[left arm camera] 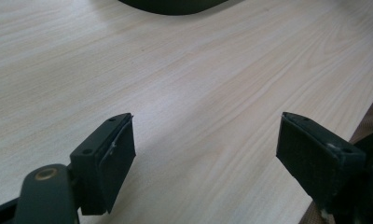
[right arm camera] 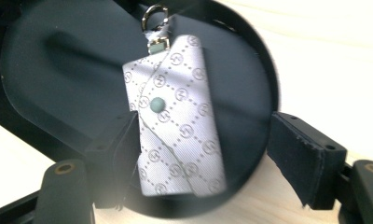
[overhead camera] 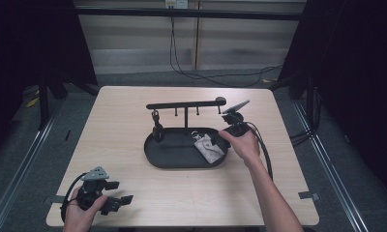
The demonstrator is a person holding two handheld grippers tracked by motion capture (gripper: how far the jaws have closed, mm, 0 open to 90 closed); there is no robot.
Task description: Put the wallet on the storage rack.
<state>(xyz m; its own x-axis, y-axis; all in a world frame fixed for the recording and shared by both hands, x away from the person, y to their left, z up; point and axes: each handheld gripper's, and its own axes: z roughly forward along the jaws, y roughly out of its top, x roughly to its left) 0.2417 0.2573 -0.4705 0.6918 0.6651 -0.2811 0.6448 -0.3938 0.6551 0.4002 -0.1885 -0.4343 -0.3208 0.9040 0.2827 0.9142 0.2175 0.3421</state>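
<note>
A small grey patterned pouch [right arm camera: 175,126] with a snap button and a metal clip ring [right arm camera: 154,11] lies at the right end of the black oval tray [overhead camera: 182,164]. My right gripper [overhead camera: 225,137] hovers at that end of the tray. In the right gripper view its jaws [right arm camera: 203,154] stand apart on either side of the pouch [overhead camera: 208,146]; the right pad is clear of it and the left one is close beside it. My left gripper [overhead camera: 121,193] rests near the table's front left corner, open, with bare wood between its jaws [left arm camera: 205,154].
A black rack with a horizontal bar and small hooks [overhead camera: 186,104] rises from the tray's far side. A dark item [overhead camera: 156,130] hangs from it at the left. The tray's near rim [left arm camera: 170,4] lies well ahead of the left gripper. Cables lie on the floor beyond the table.
</note>
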